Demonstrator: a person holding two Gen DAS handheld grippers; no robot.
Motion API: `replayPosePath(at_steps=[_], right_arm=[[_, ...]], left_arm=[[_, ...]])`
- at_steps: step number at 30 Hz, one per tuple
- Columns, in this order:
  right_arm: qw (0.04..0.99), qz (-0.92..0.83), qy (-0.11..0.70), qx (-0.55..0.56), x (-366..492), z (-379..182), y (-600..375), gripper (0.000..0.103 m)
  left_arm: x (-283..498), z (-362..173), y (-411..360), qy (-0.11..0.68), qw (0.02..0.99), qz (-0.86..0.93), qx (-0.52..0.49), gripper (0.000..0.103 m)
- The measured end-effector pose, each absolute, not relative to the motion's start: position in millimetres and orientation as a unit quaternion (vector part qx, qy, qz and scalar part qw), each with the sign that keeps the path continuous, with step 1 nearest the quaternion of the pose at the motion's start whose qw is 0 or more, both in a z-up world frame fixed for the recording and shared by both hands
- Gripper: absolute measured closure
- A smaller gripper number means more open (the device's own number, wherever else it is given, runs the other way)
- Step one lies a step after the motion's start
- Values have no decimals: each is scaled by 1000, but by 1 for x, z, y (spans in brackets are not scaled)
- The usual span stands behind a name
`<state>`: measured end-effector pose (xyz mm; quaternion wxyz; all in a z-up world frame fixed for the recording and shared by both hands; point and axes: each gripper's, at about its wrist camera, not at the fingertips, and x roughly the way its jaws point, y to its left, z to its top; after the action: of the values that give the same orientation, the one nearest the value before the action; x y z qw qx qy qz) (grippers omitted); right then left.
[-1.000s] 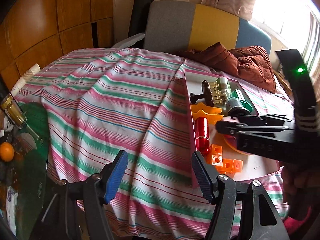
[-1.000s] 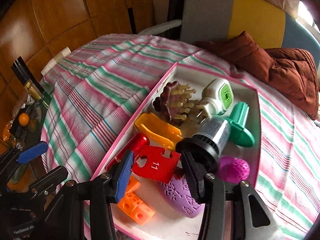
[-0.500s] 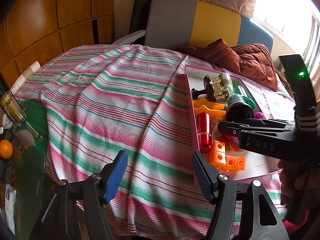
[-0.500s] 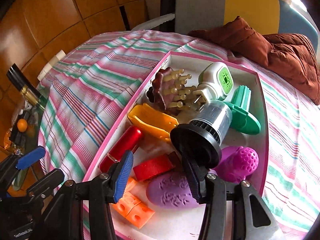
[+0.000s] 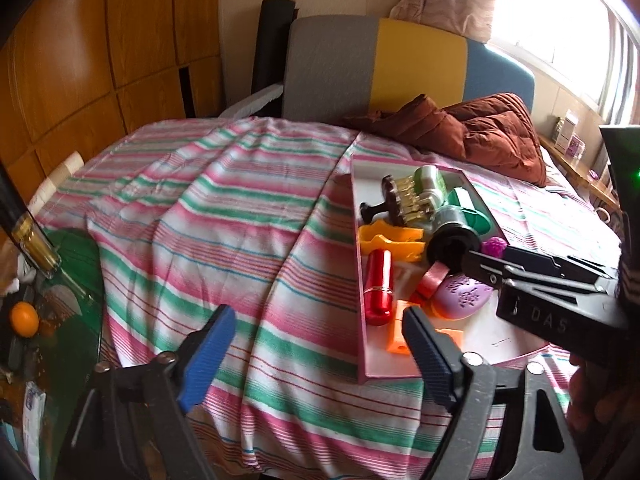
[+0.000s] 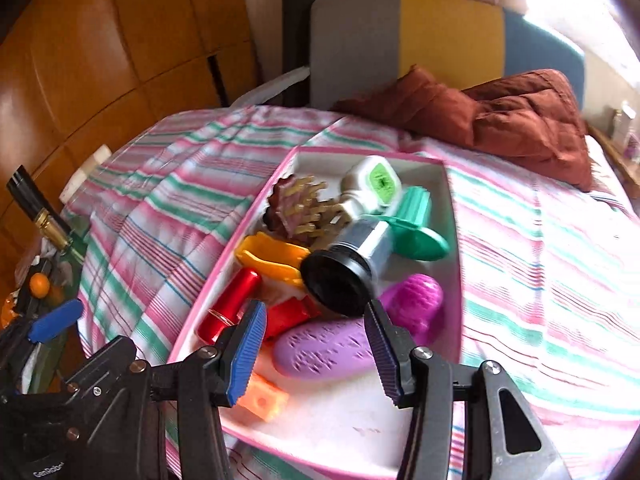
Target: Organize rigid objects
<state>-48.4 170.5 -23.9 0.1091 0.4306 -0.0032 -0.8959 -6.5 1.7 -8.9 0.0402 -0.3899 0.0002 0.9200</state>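
Note:
A pink-rimmed white tray (image 6: 360, 412) lies on the striped cloth and holds several rigid items. Among them are a red cylinder (image 6: 232, 304), a flat red piece (image 6: 286, 318), a purple oval (image 6: 324, 348), a silver and black cylinder (image 6: 348, 268) and orange blocks (image 6: 262, 398). My right gripper (image 6: 314, 350) hovers open over the tray's near end, with nothing between its pads. My left gripper (image 5: 318, 356) hangs over bare cloth left of the tray (image 5: 492, 336); its jaws are opening and hold nothing. In the left wrist view the right gripper (image 5: 476, 264) reaches in from the right.
A brown jacket (image 5: 480, 128) lies behind the tray, in front of a grey, yellow and blue chair back (image 5: 376, 64). Left of the cloth stands a green glass table (image 5: 60, 320) with an orange (image 5: 24, 318) and a bottle (image 5: 28, 236). Wooden panels line the wall.
The right gripper let go of the flat red piece, which now lies in the tray, and drew back. The left jaws have spread wider.

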Motion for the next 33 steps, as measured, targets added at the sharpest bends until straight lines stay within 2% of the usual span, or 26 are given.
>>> replayPosePath(at_steps=[3, 5, 17, 33], right_arm=[[84, -903, -1, 421, -36, -20, 178, 51], [68, -906, 0, 417, -27, -19, 184, 51], [-10, -926, -9, 376, 11, -10, 216, 51], [-12, -928, -11, 373, 15, -5, 220, 51]], left_arm=[[-2, -6, 10, 9, 39, 922, -385, 9], [0, -4, 13, 10, 36, 923, -383, 0], [17, 0, 40, 26, 20, 927, -373, 0], [27, 11, 44, 32, 15, 937, -349, 0]])
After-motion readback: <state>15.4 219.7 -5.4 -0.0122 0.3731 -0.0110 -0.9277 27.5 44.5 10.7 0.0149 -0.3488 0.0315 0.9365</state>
